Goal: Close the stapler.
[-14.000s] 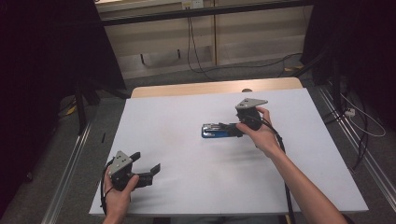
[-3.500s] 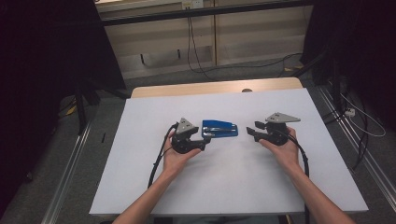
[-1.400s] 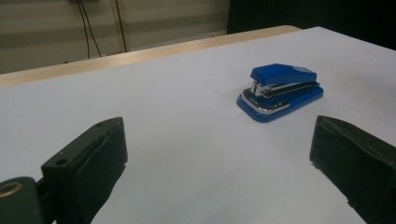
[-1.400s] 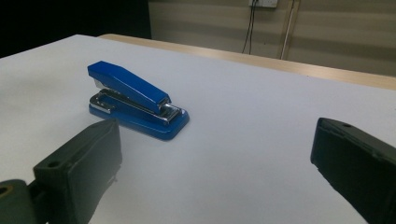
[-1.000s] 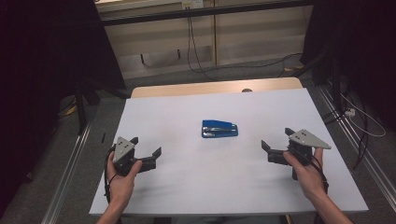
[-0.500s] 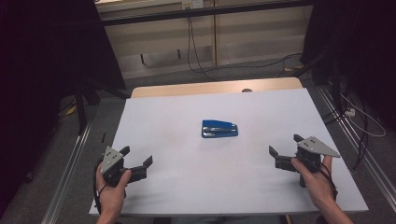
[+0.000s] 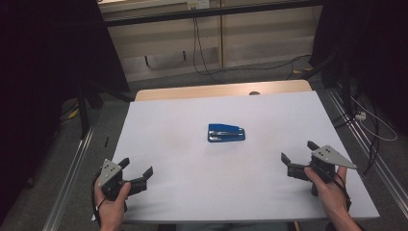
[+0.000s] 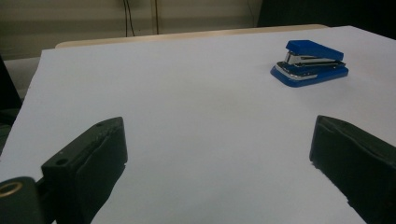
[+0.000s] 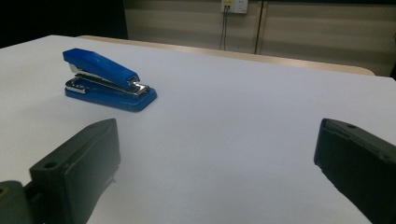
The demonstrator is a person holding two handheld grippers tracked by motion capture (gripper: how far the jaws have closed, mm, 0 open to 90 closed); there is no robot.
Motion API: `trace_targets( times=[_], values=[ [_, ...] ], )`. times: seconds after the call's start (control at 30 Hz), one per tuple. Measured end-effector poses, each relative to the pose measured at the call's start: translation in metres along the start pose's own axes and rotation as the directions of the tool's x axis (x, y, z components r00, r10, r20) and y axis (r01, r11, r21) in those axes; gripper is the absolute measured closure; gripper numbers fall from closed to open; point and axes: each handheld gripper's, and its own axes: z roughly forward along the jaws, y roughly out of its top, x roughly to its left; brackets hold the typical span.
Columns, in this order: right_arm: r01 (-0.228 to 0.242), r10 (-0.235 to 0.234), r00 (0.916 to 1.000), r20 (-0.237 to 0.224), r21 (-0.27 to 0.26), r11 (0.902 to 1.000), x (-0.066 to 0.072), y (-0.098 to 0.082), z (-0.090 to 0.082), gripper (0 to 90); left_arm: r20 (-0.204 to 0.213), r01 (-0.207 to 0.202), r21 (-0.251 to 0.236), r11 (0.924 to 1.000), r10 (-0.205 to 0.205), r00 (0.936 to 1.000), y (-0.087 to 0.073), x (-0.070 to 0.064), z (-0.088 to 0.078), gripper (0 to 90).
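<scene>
Here the stapler (image 7: 226,133) lies unobstructed, well apart from both spread-jawed hand-held grippers.

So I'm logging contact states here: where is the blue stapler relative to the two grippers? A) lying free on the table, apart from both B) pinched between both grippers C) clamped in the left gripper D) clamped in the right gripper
A: the blue stapler lies alone mid-table, while the left gripper and the right gripper sit open near the table's near corners, touching nothing.

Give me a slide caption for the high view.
Blue stapler alone mid-table, both open grippers, left and right, held apart from it.
</scene>
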Motion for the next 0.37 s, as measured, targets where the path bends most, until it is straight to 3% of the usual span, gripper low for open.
trace_targets(
  times=[0.07,0.27,0.37],
  values=[
    [0.000,0.000,1.0000,-0.003,-0.005,1.0000,0.0019,-0.0002,-0.0008,0.1,-0.003,0.000,-0.021,0.9998,0.000,1.0000,0.0016,-0.0006,-0.0021,4.2],
    [-0.003,0.003,1.0000,0.003,0.002,1.0000,0.0006,-0.0012,0.0017,0.0,0.015,-0.002,0.002,1.0000,0.002,0.9999,0.0009,-0.0036,0.0035,4.2],
    [-0.007,0.007,1.0000,0.001,-0.003,1.0000,0.0003,-0.0009,0.0015,0.0,0.016,0.000,-0.011,0.9999,0.000,0.9999,0.0014,-0.0038,0.0047,4.2]
  ],
)
